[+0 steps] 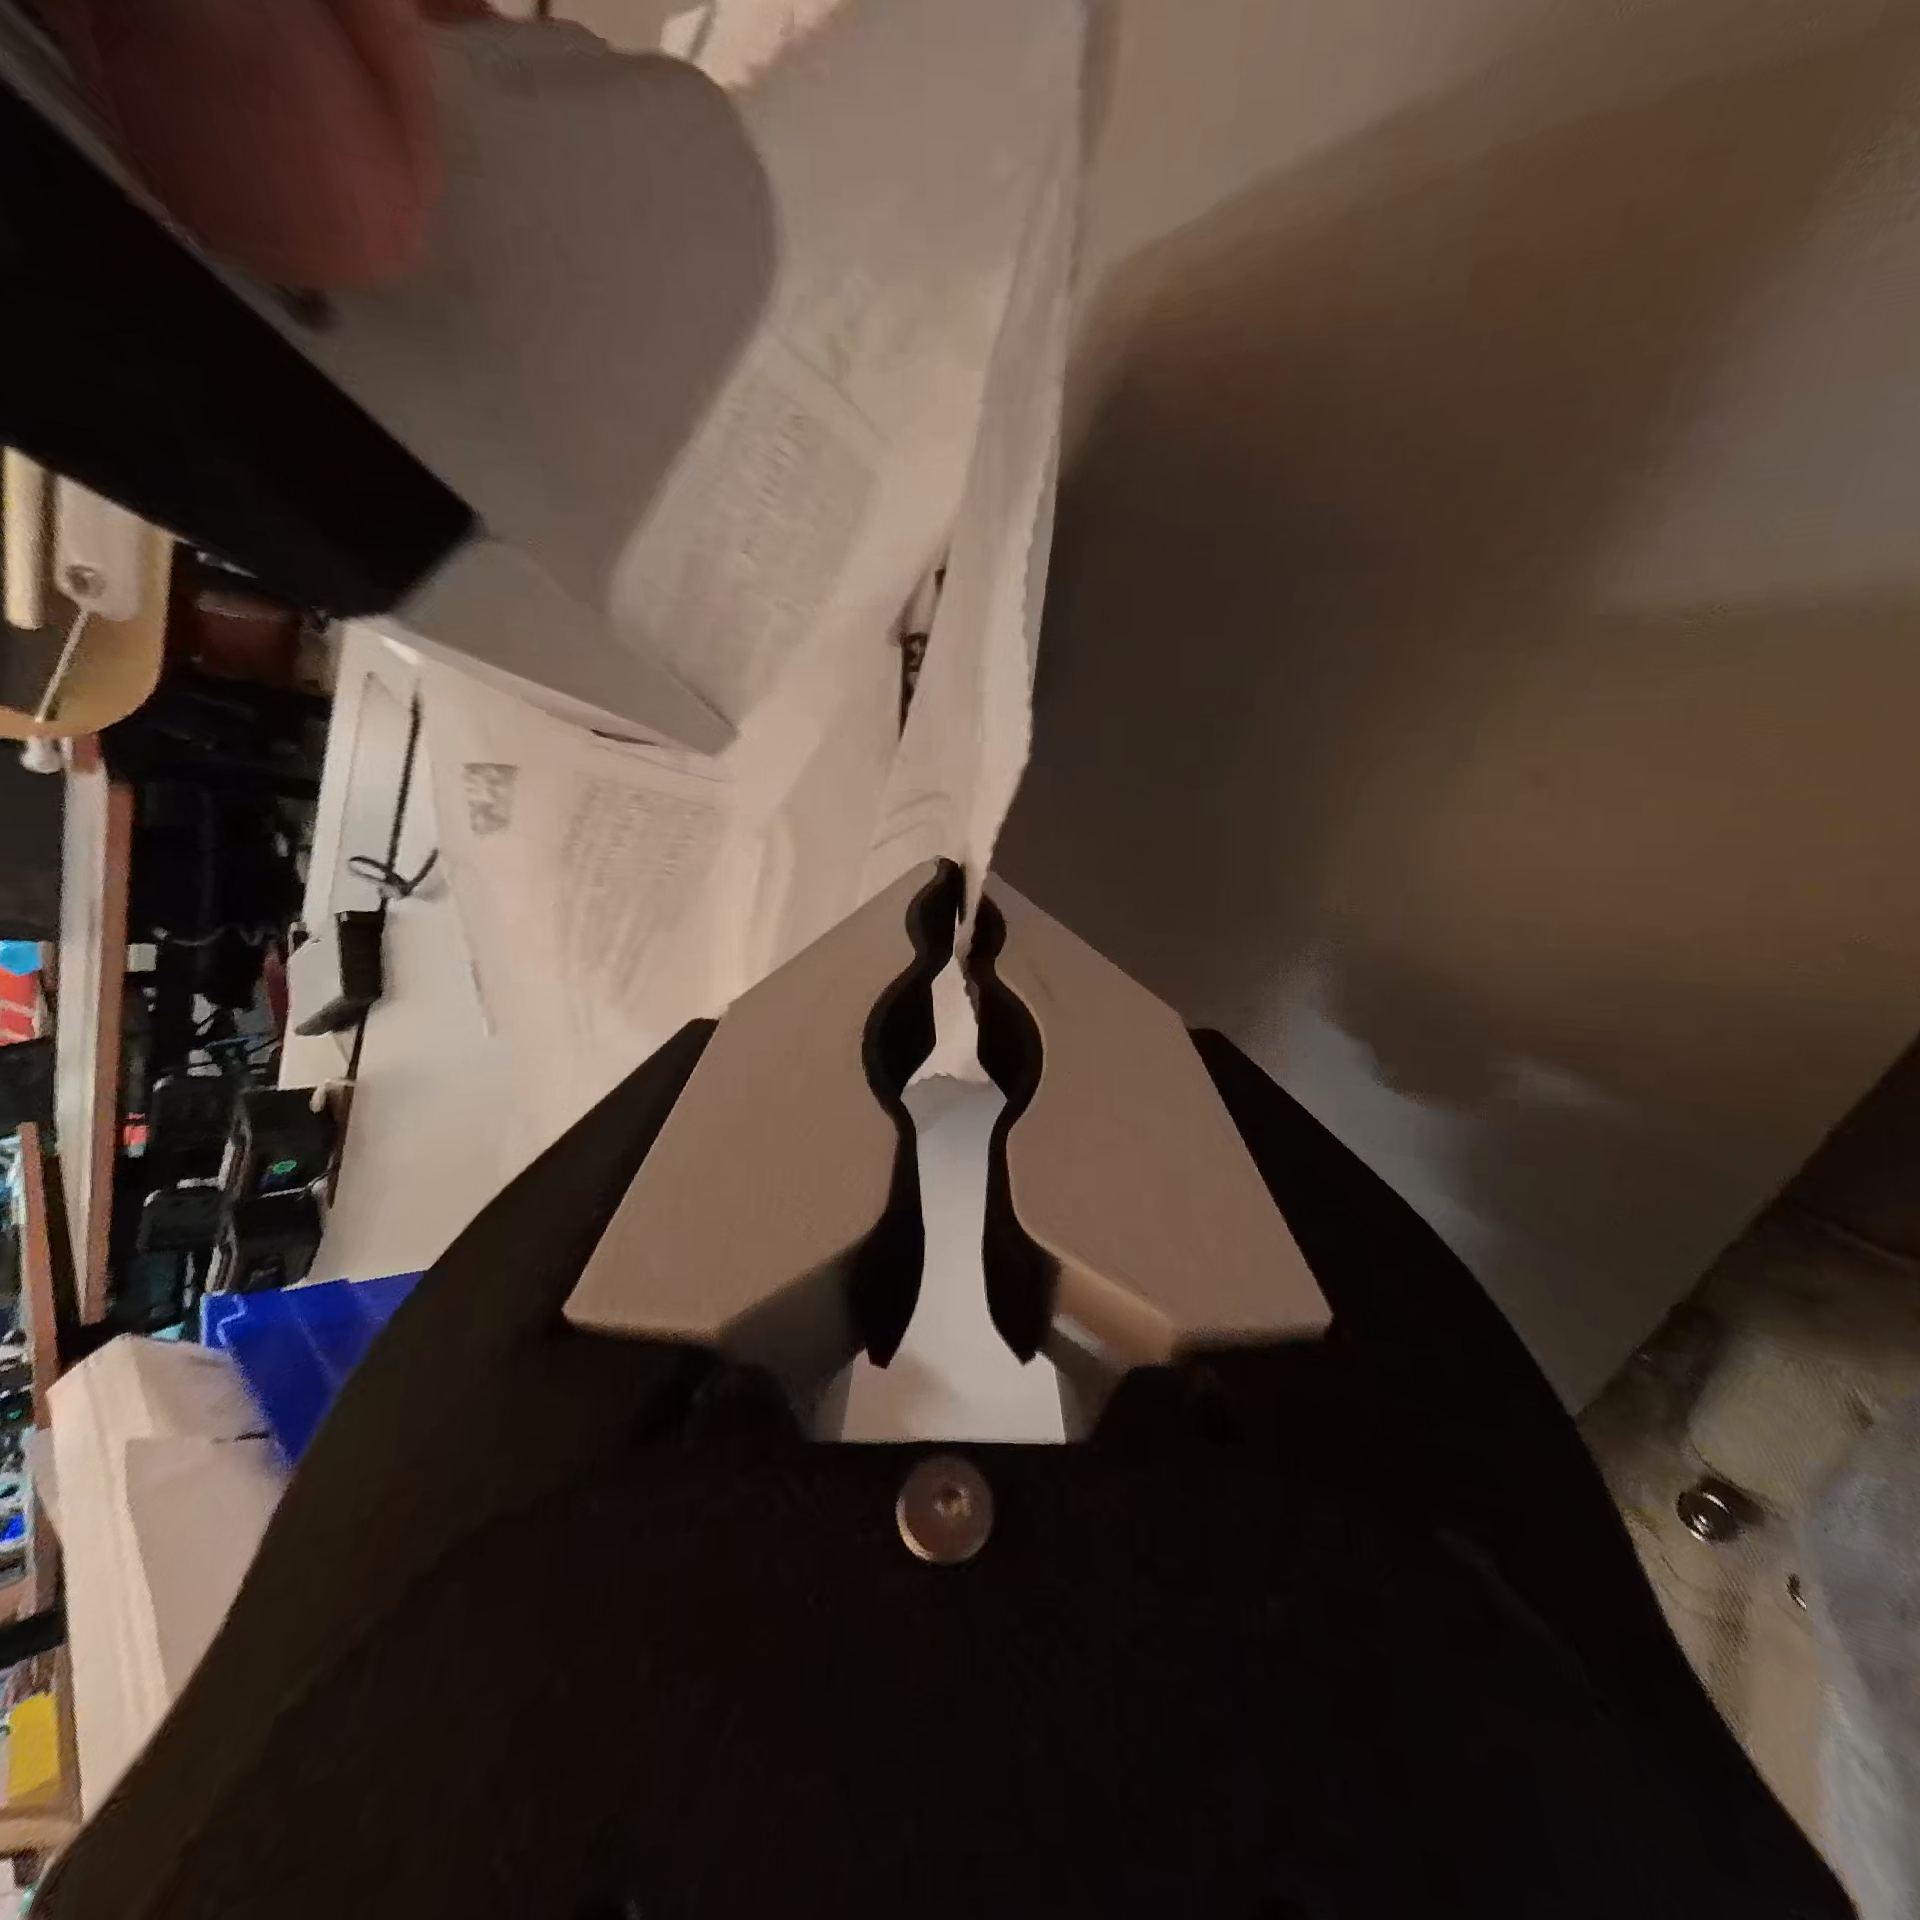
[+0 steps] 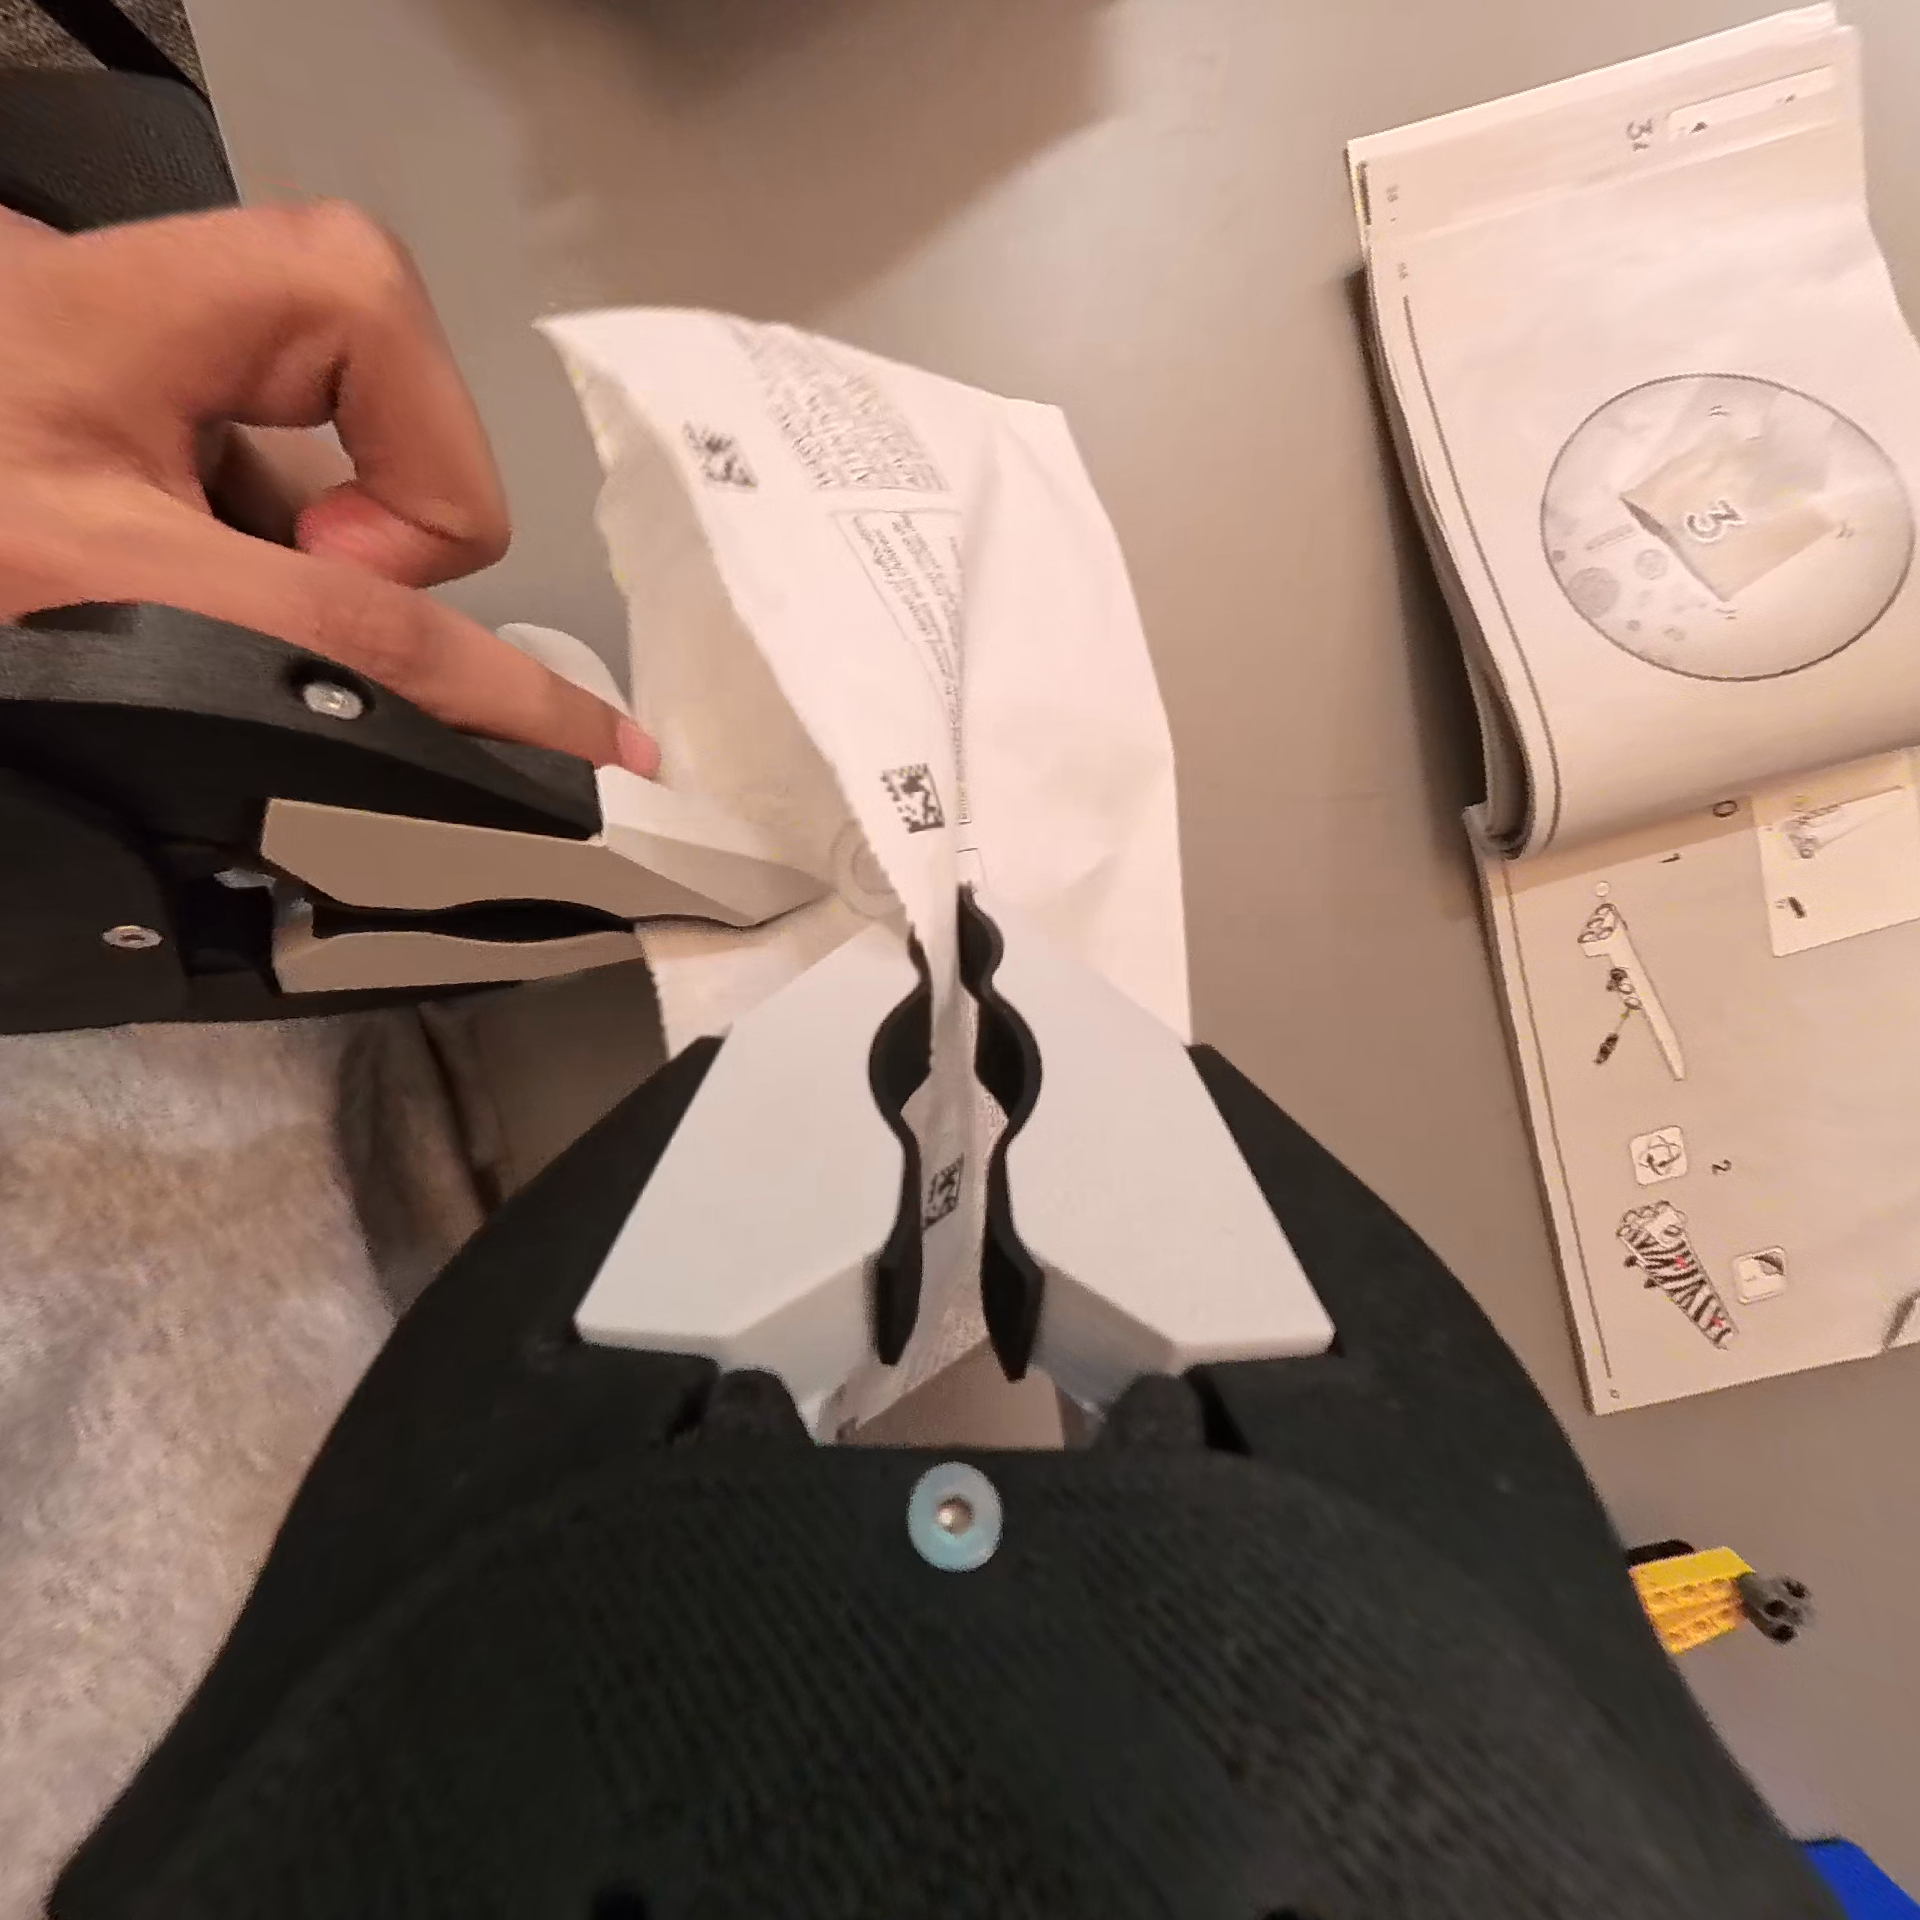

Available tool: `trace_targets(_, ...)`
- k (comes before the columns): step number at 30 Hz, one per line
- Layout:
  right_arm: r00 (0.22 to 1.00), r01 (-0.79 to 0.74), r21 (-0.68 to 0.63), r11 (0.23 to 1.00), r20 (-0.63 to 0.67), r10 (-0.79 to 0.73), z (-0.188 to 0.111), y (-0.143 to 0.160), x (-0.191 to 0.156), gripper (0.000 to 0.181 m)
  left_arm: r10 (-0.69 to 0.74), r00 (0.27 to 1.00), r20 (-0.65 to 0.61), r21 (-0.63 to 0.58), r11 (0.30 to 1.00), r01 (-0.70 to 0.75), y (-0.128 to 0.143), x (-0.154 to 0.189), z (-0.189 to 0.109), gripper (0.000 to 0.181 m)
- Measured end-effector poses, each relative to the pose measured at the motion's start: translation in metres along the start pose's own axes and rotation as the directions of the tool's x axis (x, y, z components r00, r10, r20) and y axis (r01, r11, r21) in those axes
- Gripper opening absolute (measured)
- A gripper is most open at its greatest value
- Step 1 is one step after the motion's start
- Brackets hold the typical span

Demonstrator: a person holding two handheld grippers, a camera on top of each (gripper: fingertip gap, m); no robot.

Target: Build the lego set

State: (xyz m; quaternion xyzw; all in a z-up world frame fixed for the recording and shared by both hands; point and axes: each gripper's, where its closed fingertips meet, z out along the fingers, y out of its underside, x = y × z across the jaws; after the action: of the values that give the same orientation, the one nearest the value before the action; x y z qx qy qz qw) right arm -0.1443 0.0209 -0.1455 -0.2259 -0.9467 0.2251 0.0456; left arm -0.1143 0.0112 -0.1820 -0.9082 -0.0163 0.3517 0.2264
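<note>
A white paper parts bag (image 2: pixel 935 582) with printed panels hangs in the air between my two grippers. My right gripper (image 2: pixel 951 914) is shut on the bag, which runs down between its black pads. My left gripper (image 1: pixel 961 894) is shut on a torn edge of the same bag (image 1: pixel 997 623). In the right wrist view the left gripper (image 2: pixel 727 904) comes in from the left with its jaws closed on the bag's side, and a hand (image 2: pixel 260 468) holds it. In the left wrist view the right gripper (image 1: pixel 468 416) shows large and blurred at the upper left.
An open instruction booklet (image 2: pixel 1662 727) lies on the grey table (image 2: pixel 1268 312) at the right. A small yellow and black brick piece (image 2: pixel 1704 1616) sits at the lower right. A grey fuzzy cloth (image 2: pixel 177 1299) lies at the lower left. Cluttered shelves (image 1: pixel 156 1039) stand at the left. Tip to tip, the grippers are about 5 cm apart.
</note>
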Motion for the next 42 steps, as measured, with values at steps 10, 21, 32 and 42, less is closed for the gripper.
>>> trace_targets(10,0.895,0.158,-0.083,0.984,-0.409,-0.178,-0.022,0.001,0.059,0.0,0.021,0.98,-0.196,0.08,0.997,-0.005,-0.018,0.031,-0.019,0.0)
trace_targets(21,0.938,0.171,-0.034,0.985,-0.302,-0.173,-0.025,0.0,0.035,0.007,-0.109,0.978,-0.177,0.191,0.971,0.143,-0.011,0.006,-0.03,0.0)
trace_targets(32,0.998,-0.052,0.382,0.923,-0.008,0.059,-0.07,-0.007,0.01,0.065,-0.255,0.931,-0.261,0.317,0.888,0.333,-0.023,-0.017,-0.047,0.0)
trace_targets(42,0.996,-0.041,0.44,0.897,-0.051,0.07,-0.064,-0.035,-0.01,0.078,-0.194,0.963,-0.185,0.306,0.92,0.244,-0.036,-0.016,-0.029,0.0)
